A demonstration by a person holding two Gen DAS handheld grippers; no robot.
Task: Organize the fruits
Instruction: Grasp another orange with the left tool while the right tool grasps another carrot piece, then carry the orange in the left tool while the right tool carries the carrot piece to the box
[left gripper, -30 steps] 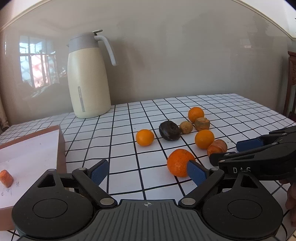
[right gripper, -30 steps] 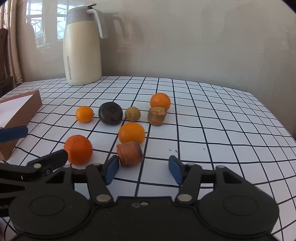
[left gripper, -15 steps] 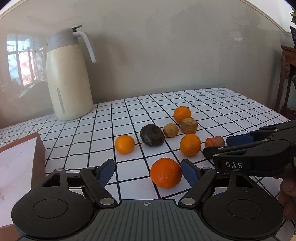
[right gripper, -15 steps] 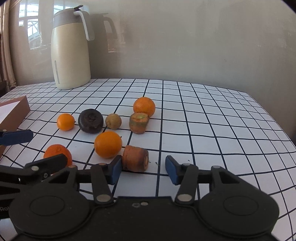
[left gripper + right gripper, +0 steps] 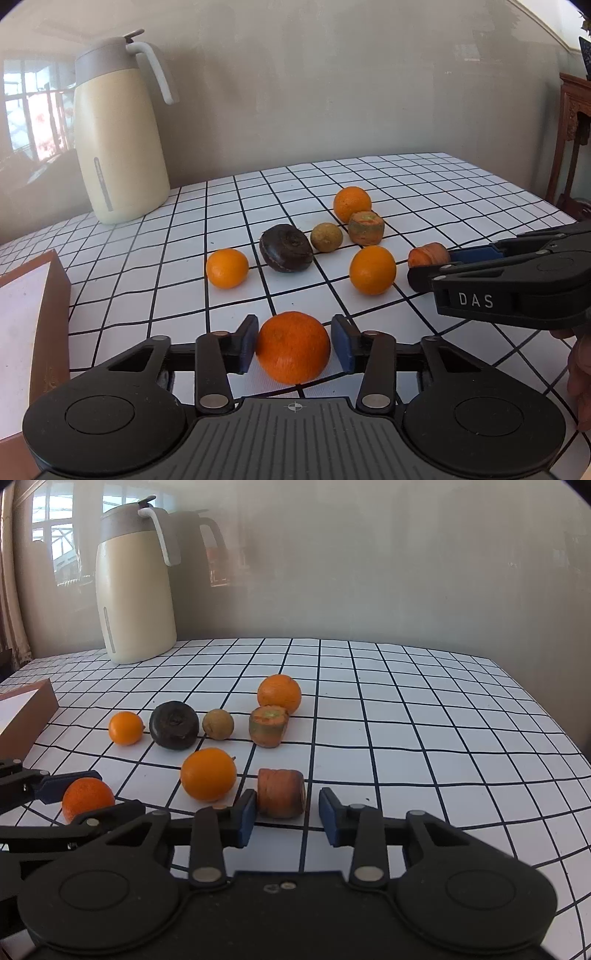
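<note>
In the left wrist view the left gripper [image 5: 293,343] is closing around a mandarin [image 5: 293,346] on the desk [image 5: 461,192], its left pad touching the peel and its right pad just beside it, with the other fruits toward 12 o'clock

In the right wrist view the right gripper [image 5: 287,814] is closing on a carrot stub [image 5: 281,793], left pad touching and right pad a little apart, an orange [image 5: 208,774] at 10 o'clock

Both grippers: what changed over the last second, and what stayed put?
The left gripper swung from beside the mandarin to straddle it; its jaws are closing, a sliver of gap on one side. The right gripper slid over to the carrot chunk, jaws closing with a gap at the right pad. The other fruit, the jug and the box stayed put.
</note>
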